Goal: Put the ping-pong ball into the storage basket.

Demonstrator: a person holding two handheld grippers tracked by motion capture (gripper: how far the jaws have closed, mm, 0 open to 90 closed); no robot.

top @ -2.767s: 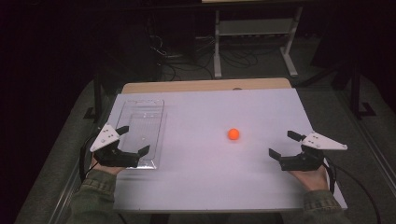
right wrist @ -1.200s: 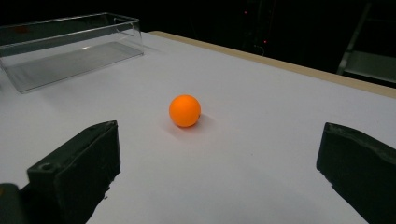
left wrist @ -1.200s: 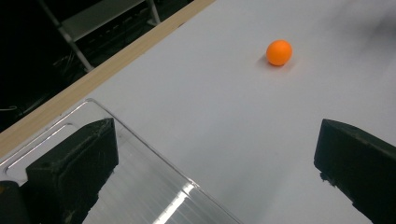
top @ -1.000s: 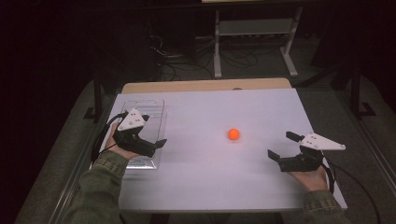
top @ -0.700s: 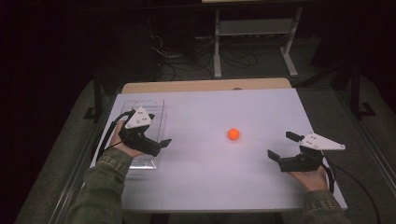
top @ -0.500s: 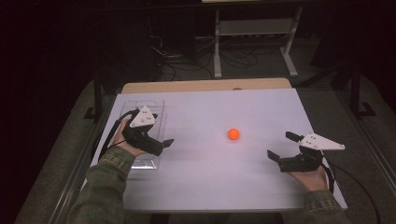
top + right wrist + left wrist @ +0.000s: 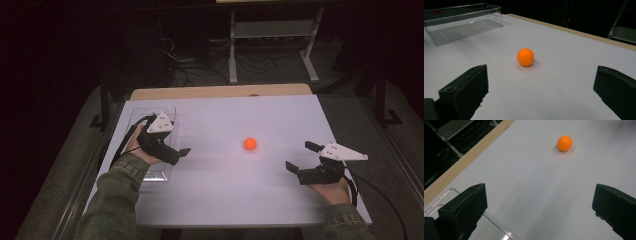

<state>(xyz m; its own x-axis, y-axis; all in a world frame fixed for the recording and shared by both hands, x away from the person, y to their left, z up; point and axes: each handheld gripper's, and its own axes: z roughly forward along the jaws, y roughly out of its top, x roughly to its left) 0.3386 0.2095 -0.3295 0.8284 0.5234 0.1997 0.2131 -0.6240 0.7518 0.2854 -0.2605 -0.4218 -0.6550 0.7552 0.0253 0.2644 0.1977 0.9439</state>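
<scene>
An orange ball [image 7: 250,144] rests on the white table [image 7: 225,195], right of centre. My left gripper [image 7: 172,143] is open above the right edge of a clear plastic tray [image 7: 150,108], and its jaws point right toward the ball. In the left gripper view the ball [image 7: 564,143] lies well ahead of the open gripper [image 7: 540,203], and a tray corner [image 7: 451,190] shows at the lower left. My right gripper [image 7: 299,156] is open near the front right. In its own view the right gripper [image 7: 541,81] faces the ball [image 7: 525,57], with the tray [image 7: 461,23] beyond.
A wooden strip [image 7: 220,91] runs along the table's far edge. Behind it a metal shelf stand [image 7: 270,35] and loose cables [image 7: 200,60] sit on the dark floor. A person's green sleeves [image 7: 112,200] come in from the bottom.
My left gripper has moved forward and right, from beside the tray's near end to over the tray's right edge, now pointing at the ball. The right gripper and the ball have hardly moved.
</scene>
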